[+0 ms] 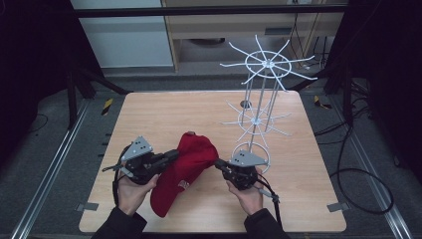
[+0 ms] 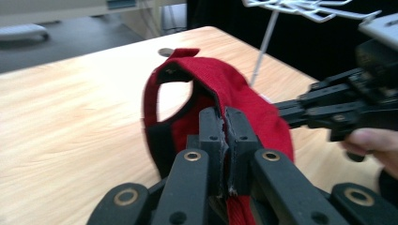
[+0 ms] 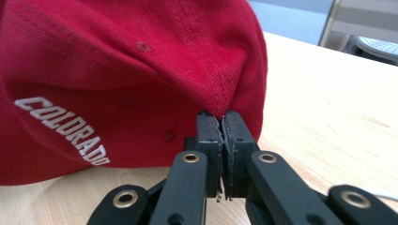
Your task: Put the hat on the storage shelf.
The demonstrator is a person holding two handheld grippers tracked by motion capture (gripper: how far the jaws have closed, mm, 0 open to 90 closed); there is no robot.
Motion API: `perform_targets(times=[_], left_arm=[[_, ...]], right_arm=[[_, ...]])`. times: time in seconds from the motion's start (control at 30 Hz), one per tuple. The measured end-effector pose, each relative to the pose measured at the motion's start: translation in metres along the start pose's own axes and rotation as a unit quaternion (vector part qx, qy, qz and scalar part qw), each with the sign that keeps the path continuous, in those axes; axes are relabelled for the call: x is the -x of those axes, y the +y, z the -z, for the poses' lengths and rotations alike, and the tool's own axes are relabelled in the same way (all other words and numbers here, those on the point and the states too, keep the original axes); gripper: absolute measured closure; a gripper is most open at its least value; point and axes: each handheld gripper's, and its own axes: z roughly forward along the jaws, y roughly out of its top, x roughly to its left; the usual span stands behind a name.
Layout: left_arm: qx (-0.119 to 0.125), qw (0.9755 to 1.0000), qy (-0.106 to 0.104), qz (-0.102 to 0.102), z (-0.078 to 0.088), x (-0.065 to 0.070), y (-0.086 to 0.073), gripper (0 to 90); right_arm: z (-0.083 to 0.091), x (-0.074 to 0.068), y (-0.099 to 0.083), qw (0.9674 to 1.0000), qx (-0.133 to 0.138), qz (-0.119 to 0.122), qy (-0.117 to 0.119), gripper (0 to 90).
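The counter carries a white wire rack with spoked arms, which stands toward the far right corner. The red cap lies on the near side of that rack, just to its left, its brim toward the person and its crown lifted a little between the two tools.

The left hand-held gripper has its jaws shut tight on the cap's back edge, beside the strap opening. The right hand-held gripper is likewise clamped shut, pinching a fold of the crown cloth on the side nearest the rack.

The job appears to be hanging the cap on a rack arm, though which arm is hard to judge from here. To do it well, keep both pinches firm, raise the two hands together so the cloth stays taut and the strap opening gapes, and approach the rack slowly so no spoke snags the brim.
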Motion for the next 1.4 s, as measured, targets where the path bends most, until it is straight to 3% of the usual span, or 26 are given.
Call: perform_targets(times=[0.37, 0.5, 0.67, 0.83, 0.97, 1.13, 1.27, 1.33, 1.4], left_arm=[[-0.018, 0.9987, 0.048, -0.005, 0.004, -0.028, -0.003, 86.0], [-0.039, 0.9960, 0.073, -0.033, -0.002, -0.031, 0.000, 85.4], [-0.057, 0.9937, 0.086, -0.043, -0.009, -0.035, 0.004, 83.7], [-0.058, 0.9937, 0.090, -0.031, -0.013, -0.037, 0.003, 84.1], [-0.065, 0.9891, 0.123, -0.050, -0.019, -0.042, 0.002, 84.1], [-0.088, 0.9859, 0.135, -0.044, -0.033, -0.051, -0.007, 85.3], [-0.106, 0.9867, 0.121, -0.020, -0.044, -0.061, -0.023, 87.7], [-0.116, 0.9856, 0.122, -0.012, -0.051, -0.068, -0.032, 89.6], [-0.118, 0.9872, 0.108, 0.007, -0.057, -0.075, -0.041, 89.7]], right_arm=[[-0.011, -0.023, 0.013, 0.9995, -0.008, 0.020, 0.021, 87.7], [-0.013, -0.026, 0.015, 0.9994, -0.010, 0.020, 0.027, 87.7], [-0.014, -0.027, 0.016, 0.9993, -0.012, 0.020, 0.029, 87.8], [-0.016, -0.027, 0.015, 0.9995, -0.013, 0.018, 0.024, 87.7], [-0.021, -0.028, 0.013, 0.9995, -0.017, 0.013, 0.025, 87.6], [-0.027, -0.033, 0.014, 0.9991, -0.029, 0.018, 0.024, 87.6], [-0.032, -0.030, 0.011, 0.9987, -0.045, 0.012, 0.020, 87.6], [-0.036, -0.029, 0.009, 0.9984, -0.054, 0.011, 0.016, 87.5], [-0.041, -0.028, 0.007, 0.9979, -0.063, 0.011, 0.009, 87.3]])
